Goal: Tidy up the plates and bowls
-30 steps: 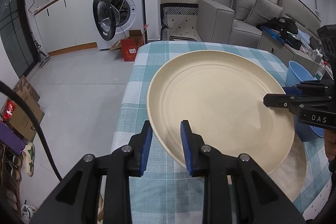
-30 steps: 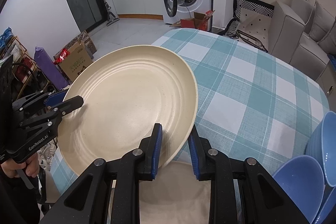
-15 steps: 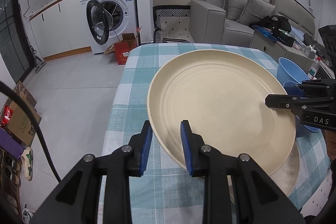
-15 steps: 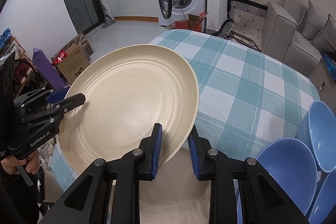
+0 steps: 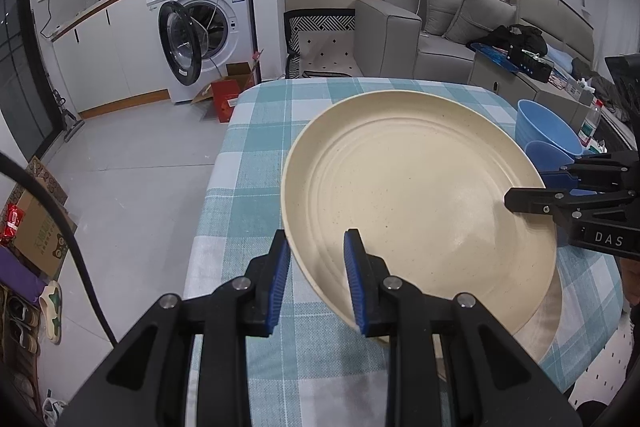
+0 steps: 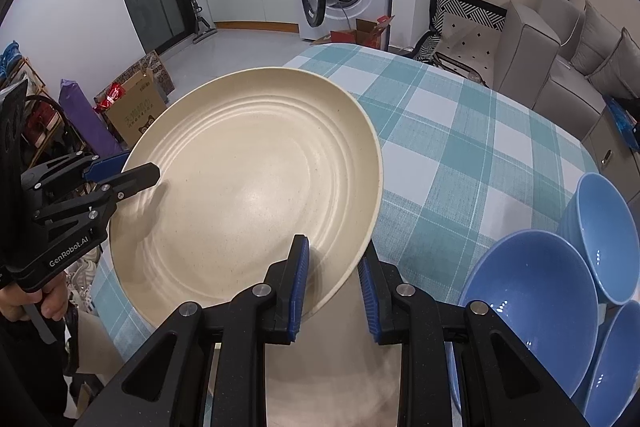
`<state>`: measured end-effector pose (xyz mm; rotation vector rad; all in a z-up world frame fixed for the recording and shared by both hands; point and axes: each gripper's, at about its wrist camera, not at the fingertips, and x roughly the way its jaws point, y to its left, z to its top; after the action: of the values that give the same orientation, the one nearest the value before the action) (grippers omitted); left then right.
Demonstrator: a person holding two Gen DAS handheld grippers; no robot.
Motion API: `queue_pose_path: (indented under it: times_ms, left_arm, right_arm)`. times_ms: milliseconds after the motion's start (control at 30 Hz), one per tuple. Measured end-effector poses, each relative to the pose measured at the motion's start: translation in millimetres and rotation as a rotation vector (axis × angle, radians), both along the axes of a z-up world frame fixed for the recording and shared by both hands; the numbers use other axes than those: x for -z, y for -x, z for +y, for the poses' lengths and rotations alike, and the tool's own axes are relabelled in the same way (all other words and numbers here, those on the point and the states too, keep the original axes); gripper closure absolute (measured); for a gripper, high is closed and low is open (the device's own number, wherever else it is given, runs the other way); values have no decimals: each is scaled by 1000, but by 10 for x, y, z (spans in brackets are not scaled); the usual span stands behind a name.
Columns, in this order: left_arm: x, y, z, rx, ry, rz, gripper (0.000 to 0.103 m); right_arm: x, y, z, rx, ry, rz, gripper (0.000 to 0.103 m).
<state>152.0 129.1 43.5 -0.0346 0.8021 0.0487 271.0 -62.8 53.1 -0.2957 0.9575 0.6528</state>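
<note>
While your left gripper (image 5: 316, 263) angles steeply down with its blue-padded jaws clamped on the near rim of the cream plate (image 5: 416, 195), the plate hangs tilted above the teal checked tablecloth (image 5: 256, 163). Your right gripper (image 6: 334, 281) pinches the opposite rim just as tightly, also pitched down. That plate's round, speckled, ringed with shallow ridges; glossy blue bowls (image 6: 532, 299) sit clustered on the right.

1. Cream plate (image 5: 416, 203), ridged rings, speckled, tilted, lifted above another cream plate (image 6: 340, 359) on the table.
2. Three blue bowls (image 6: 532, 311), empty, at plate's 3 o'clock in the right wrist view.
</note>
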Motion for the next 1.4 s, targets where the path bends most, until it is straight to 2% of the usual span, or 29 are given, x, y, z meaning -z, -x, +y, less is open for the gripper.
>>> queue_pose_path:
  times_ms: [1400]
  left_arm:
    - [269,233,-459,115,9,57,77]
  right_arm:
    - [367,711,-603,70,16,65,78]
